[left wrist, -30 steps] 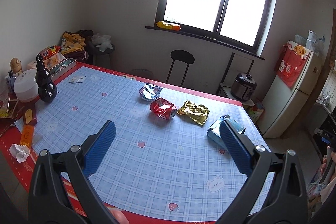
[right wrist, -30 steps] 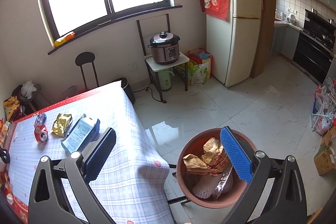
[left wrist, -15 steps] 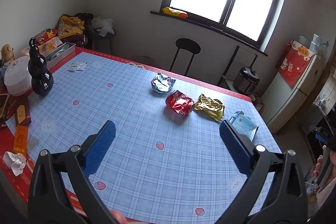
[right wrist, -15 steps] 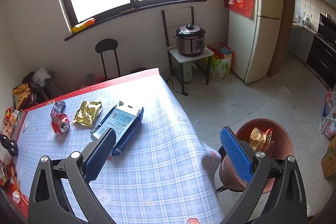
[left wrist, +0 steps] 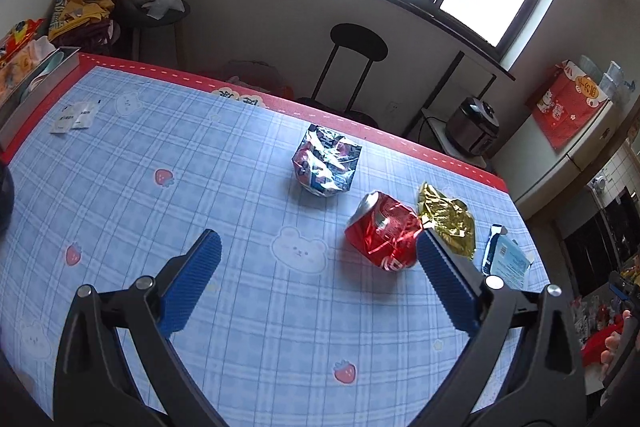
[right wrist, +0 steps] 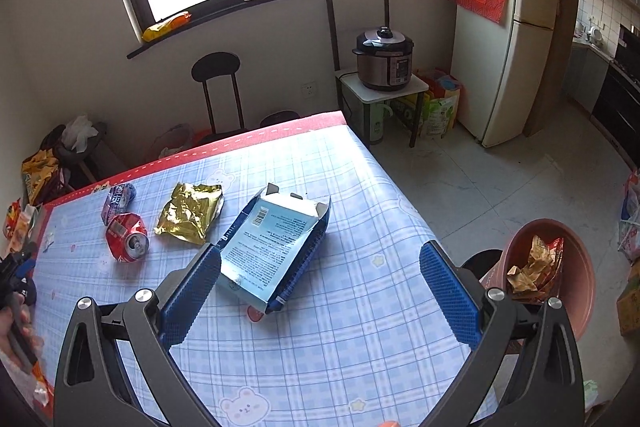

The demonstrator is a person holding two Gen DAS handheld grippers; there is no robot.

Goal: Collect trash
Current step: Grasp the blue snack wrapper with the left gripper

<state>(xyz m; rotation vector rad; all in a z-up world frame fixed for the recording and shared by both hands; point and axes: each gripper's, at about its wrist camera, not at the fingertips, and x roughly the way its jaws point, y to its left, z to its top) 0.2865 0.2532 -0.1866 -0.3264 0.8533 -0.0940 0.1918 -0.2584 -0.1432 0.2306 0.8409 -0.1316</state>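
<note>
Just ahead of the left claw [left wrist: 318, 253], spread wide and holding nothing, a crushed red can [left wrist: 380, 233] was seen on the bench [left wrist: 168, 195], touching its right pad. The right claw [right wrist: 320, 269] was likewise released, a flattened blue box [right wrist: 272, 247] beside its left pad, the trash tub [right wrist: 576, 291] off right.

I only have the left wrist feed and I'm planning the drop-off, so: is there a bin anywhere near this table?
Observer: Yes. The right wrist view shows a terracotta-coloured bin on the floor off the table's corner.
Operator: Anything in it?
Observer: Crumpled wrappers lie inside.
Operator: Is the blue box at my frame edge closed?
Observer: No, its end flaps stand open and it lies flat, printed side up.
Operator: Is the right gripper holding it?
Observer: No. The right gripper is open, and the box lies between its fingers.
</note>
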